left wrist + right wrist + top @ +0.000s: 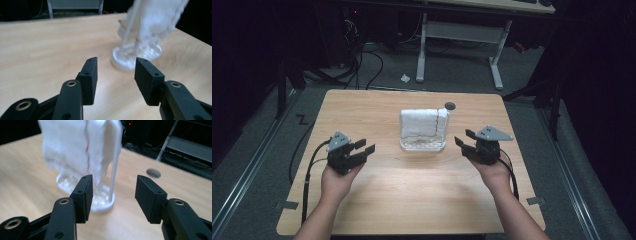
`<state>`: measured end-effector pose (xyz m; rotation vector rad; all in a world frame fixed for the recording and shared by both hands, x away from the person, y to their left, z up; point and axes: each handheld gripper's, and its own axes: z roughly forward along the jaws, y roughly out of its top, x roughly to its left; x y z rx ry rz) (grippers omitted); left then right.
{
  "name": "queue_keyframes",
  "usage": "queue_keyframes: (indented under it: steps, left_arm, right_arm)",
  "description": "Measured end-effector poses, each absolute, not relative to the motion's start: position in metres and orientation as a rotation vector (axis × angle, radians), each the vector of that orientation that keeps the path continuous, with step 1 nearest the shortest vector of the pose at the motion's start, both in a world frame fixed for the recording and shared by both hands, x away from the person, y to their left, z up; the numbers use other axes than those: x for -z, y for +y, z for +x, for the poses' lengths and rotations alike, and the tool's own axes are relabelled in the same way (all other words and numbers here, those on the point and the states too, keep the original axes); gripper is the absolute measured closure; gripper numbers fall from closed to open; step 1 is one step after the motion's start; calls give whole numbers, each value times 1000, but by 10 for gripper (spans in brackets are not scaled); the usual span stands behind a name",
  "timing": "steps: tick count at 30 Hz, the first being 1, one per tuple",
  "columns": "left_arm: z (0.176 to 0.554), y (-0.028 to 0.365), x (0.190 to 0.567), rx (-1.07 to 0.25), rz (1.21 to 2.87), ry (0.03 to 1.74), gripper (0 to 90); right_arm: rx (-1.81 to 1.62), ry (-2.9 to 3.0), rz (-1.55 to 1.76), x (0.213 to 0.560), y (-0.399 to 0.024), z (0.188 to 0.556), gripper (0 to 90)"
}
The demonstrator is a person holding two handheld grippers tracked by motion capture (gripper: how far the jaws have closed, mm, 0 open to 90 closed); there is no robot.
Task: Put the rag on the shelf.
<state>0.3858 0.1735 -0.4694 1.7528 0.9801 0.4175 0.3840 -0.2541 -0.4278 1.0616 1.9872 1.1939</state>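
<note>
A white cloth (422, 122) with a thin red stripe hangs over a white rack (423, 145) that stands on its flat base in the middle of the wooden table (412, 190). My left gripper (366, 148) is held to the left of the rack, jaws open and empty, pointing toward it. My right gripper (465, 138) is held to the right of the rack, also open and empty. The cloth (152, 20) and rack base (136, 53) lie ahead of the left gripper (115, 72). Just ahead and left of the right gripper (113, 192) are the cloth (72, 145) and rack (100, 200).
A round hole (450, 105) sits in the table behind the rack. Beyond the table's far edge stand a white desk frame (459, 37) and loose cables (362, 60) on a dark floor. Cables (309, 170) trail from both grippers over the table's near part.
</note>
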Motion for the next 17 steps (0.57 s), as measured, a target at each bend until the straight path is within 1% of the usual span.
queue_keyframes:
  steps: [5,9,10,12,13,14,15,17]
  left_arm:
    - [350,178,494,-383,1804,996,520]
    - [324,176,515,-364,1855,1010,492]
    - [316,174,523,-338,1880,1017,484]
    - [313,170,530,-277,1915,1042,480]
    - [314,166,532,-254,1945,1050,474]
    - [314,163,533,-263,1962,1037,468]
    - [315,160,533,-275,1971,1022,465]
    - [318,159,534,-269,1951,1021,465]
  right_arm:
    - [-1159,2002,1068,453,-255,355,461]
    - [-1169,2019,1150,475,-260,335,437]
    - [-1167,2021,1167,479,-261,331,437]
    - [-1155,2001,1203,499,-265,317,439]
    - [-1146,1986,1211,507,-267,312,468]
    - [-1125,2000,1236,516,-269,307,488]
    - [-1115,2037,1268,515,-272,308,433]
    - [-1144,1980,1253,509,-278,309,436]
